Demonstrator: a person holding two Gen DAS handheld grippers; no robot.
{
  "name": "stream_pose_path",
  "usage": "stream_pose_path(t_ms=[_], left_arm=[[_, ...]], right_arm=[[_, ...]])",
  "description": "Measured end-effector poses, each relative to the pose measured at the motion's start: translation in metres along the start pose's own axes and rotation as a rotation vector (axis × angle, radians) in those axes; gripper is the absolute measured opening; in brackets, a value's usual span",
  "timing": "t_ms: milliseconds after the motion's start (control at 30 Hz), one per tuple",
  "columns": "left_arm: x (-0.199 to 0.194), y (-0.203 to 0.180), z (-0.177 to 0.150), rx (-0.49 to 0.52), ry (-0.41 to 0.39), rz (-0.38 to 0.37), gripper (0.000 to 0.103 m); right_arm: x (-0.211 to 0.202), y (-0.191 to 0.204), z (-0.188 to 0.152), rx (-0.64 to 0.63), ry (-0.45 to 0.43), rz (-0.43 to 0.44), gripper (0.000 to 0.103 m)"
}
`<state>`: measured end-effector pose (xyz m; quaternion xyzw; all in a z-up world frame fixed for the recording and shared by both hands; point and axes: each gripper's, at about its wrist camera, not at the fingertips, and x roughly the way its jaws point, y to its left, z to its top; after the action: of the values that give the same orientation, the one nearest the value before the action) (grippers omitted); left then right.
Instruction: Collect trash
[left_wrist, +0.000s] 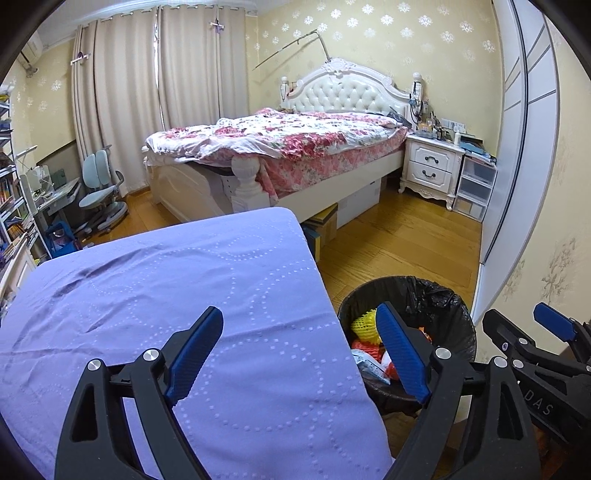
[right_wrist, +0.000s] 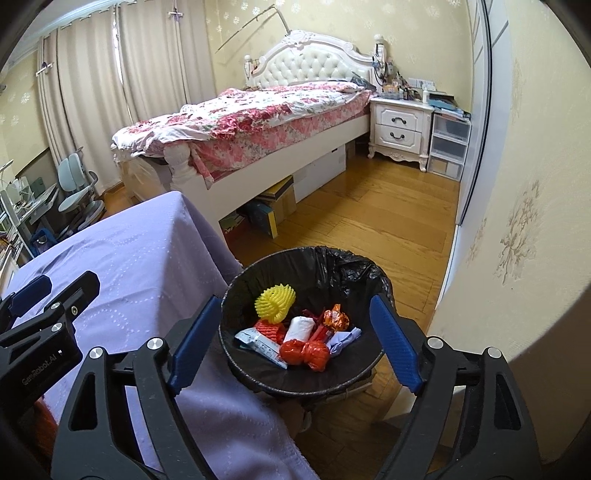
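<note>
The trash bin (right_wrist: 310, 325), lined with a black bag, is standing on the wooden floor (right_wrist: 388, 221) just beside the table draped in a purple cloth (right_wrist: 129, 266). Inside the bin, a yellow foam net (right_wrist: 276, 301) is lying toward the far side, with an orange bag (right_wrist: 304, 352), a white roll (right_wrist: 301, 328) and a shiny orange wrapper (right_wrist: 335, 317) crowding nearer the middle. The right gripper (right_wrist: 295, 347) is hanging over the bin, its fingers spread wide and holding nothing. The left gripper (left_wrist: 301, 354) is hovering over the cloth's edge next to the bin, its fingers likewise apart and empty.
</note>
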<state>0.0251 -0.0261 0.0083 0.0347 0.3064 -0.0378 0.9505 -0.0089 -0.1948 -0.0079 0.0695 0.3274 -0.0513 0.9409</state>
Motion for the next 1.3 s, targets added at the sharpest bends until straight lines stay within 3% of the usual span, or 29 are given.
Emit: stream_pose_path(t_ms=[500, 1300], left_arm=[[-0.052, 0.025, -0.011, -0.038, -0.068, 0.017, 0.087], [-0.069, 0.04, -0.021, -0.064, -0.086, 0.027, 0.087]], right_arm=[[-0.053, 0.018, -0.005, -0.024, -0.07, 0.029, 0.087], [-0.08, 0.032, -0.01, -0.05, -0.102, 0.039, 0.087]])
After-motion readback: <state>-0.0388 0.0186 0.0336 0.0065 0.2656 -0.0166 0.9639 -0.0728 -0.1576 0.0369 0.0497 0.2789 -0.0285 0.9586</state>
